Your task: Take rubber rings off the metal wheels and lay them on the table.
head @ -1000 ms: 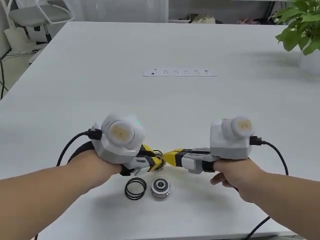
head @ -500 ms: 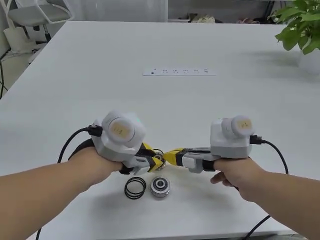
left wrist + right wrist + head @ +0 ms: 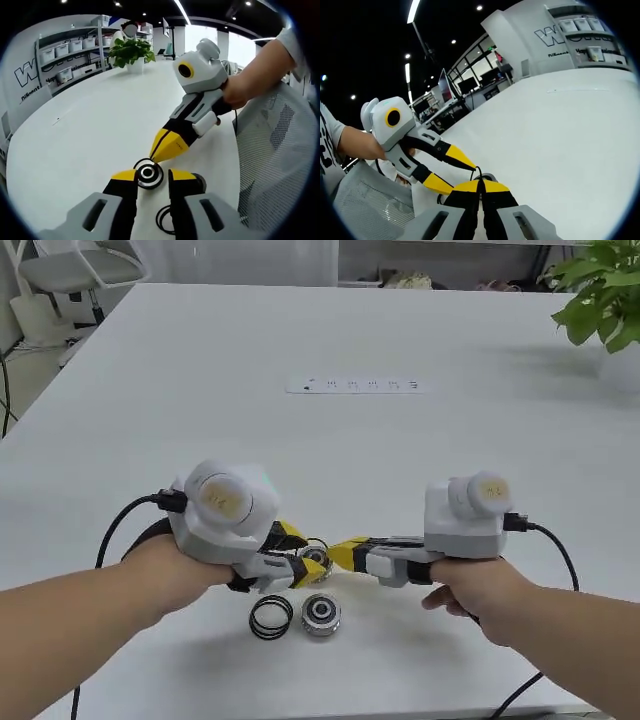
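Observation:
My left gripper holds a small metal wheel just above the table's near edge, jaws closed on its sides. In the left gripper view the wheel sits between the yellow jaws of the left gripper. My right gripper meets it from the right, tips shut on a thin black rubber ring at the wheel's rim; the right gripper shows a small black loop at its tips. On the table below lie a second metal wheel and loose black rings.
A white power strip lies flat mid-table. A potted plant stands at the far right corner and a chair beyond the far left. Cables trail from both grippers over the near edge.
My left hand has rolled and shifted a little to the left, still holding the wheel. The right gripper has stayed at the wheel's rim.

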`<state>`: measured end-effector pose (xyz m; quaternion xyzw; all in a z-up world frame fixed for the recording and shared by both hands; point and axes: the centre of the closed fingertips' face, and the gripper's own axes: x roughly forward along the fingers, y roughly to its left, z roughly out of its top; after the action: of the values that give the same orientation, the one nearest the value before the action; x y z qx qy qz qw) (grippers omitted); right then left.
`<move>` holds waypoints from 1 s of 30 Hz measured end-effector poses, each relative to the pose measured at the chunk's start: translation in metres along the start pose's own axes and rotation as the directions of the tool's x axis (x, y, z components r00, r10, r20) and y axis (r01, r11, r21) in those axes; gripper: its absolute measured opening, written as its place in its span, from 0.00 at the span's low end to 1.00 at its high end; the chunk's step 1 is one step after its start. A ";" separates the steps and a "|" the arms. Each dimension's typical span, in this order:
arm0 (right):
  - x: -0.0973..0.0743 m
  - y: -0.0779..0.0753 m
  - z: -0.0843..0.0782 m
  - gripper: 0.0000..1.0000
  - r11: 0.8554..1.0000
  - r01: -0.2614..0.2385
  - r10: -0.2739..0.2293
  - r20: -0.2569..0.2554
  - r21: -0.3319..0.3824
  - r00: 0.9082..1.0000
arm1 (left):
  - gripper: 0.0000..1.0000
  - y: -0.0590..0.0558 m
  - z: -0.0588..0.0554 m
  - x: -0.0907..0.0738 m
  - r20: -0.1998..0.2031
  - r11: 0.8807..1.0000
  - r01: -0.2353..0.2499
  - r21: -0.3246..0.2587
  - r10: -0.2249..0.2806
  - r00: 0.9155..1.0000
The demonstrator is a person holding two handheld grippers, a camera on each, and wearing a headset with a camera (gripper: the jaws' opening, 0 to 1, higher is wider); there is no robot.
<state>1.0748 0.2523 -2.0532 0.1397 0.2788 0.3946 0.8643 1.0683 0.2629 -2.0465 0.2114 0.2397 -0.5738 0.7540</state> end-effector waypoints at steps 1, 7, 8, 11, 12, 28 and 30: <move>0.000 0.001 0.001 0.00 1.000 -0.001 0.001 0.003 0.002 1.000 | 0.21 -0.001 0.001 -0.002 0.004 1.000 0.001 0.001 -0.001 1.000; -0.001 0.005 0.003 0.00 1.000 -0.011 0.011 0.013 0.007 1.000 | 0.27 0.001 0.006 -0.013 0.039 1.000 -0.003 -0.002 0.003 0.999; -0.001 0.006 0.003 0.00 1.000 -0.012 0.012 0.013 0.007 1.000 | 0.28 0.001 0.007 -0.015 0.045 1.000 -0.003 -0.005 0.003 0.999; -0.002 0.007 0.004 0.00 1.000 -0.017 0.017 0.017 0.010 1.000 | 0.31 -0.001 0.008 -0.021 0.059 1.000 -0.004 -0.008 0.004 0.998; -0.002 0.008 0.005 0.00 1.000 -0.019 0.019 0.019 0.011 1.000 | 0.32 -0.001 0.008 -0.022 0.062 1.000 -0.004 -0.008 0.004 0.998; -0.001 0.020 0.008 0.00 0.999 -0.050 0.050 0.029 0.014 0.998 | 0.44 -0.011 0.013 -0.053 0.121 1.000 0.001 -0.007 0.000 0.993; -0.001 0.021 0.008 0.00 0.998 -0.054 0.054 0.029 0.015 0.998 | 0.46 -0.013 0.011 -0.057 0.123 1.000 0.002 -0.008 -0.001 0.992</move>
<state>1.0664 0.2654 -2.0365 0.1597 0.2656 0.4136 0.8561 1.0440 0.2964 -2.0034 0.1725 0.1949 -0.5853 0.7679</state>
